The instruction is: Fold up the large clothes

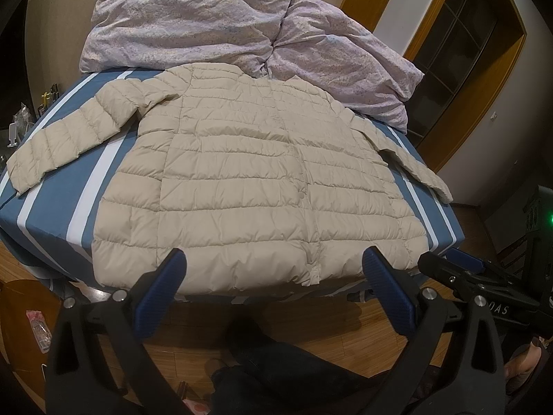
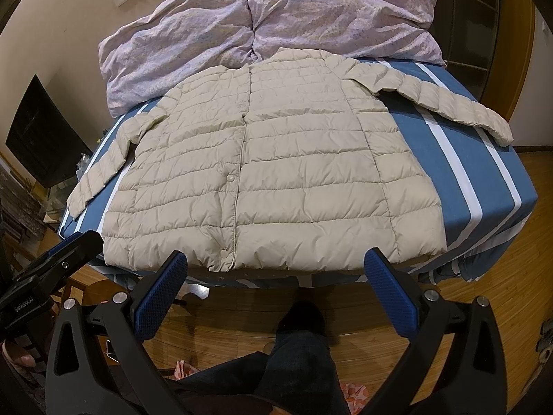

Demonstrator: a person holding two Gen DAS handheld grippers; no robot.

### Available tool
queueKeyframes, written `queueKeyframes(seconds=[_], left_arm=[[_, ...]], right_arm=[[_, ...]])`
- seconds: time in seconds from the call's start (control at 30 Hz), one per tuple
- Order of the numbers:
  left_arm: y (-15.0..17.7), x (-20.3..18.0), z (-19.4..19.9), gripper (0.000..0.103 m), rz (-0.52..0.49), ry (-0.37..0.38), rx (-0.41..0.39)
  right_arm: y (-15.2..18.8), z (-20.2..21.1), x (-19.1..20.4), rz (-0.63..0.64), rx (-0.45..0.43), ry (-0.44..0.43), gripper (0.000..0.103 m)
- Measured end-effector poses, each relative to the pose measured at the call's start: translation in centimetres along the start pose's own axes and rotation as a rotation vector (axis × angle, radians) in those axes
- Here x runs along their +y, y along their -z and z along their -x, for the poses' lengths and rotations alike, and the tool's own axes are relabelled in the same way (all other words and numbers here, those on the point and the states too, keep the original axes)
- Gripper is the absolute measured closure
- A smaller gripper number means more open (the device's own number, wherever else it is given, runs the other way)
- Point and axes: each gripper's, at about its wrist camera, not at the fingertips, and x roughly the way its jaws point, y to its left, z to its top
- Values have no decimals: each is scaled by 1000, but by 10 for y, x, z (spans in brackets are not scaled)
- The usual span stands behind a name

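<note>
- Beige quilted jacket (image 1: 249, 173) spread flat, front up, on bed (image 1: 58, 207) with blue, white-striped sheet; both sleeves stretched out to the sides, hem at near edge.
- Snap buttons (image 2: 230, 176) visible down closed front.
- Lilac duvet (image 1: 214, 24) bunched at far end, touching jacket collar.
- Left hand-held gripper (image 1: 274, 261) wide open, holding nothing, hovering just before hem.
- Right hand-held gripper (image 2: 276, 261) likewise wide open and empty, also at hem.
- Wooden floor (image 2: 484, 276) below; dark-trousered leg (image 2: 297, 346) between fingers.
</note>
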Motion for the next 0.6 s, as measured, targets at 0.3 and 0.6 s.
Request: queueKeyframes(seconds=[0.3, 0.6], left_arm=[[0, 0, 0, 2, -1, 0, 0], [0, 0, 0, 2, -1, 0, 1]], right_arm=[[-1, -1, 0, -1, 0, -1, 1], [-3, -4, -1, -2, 3, -3, 1]])
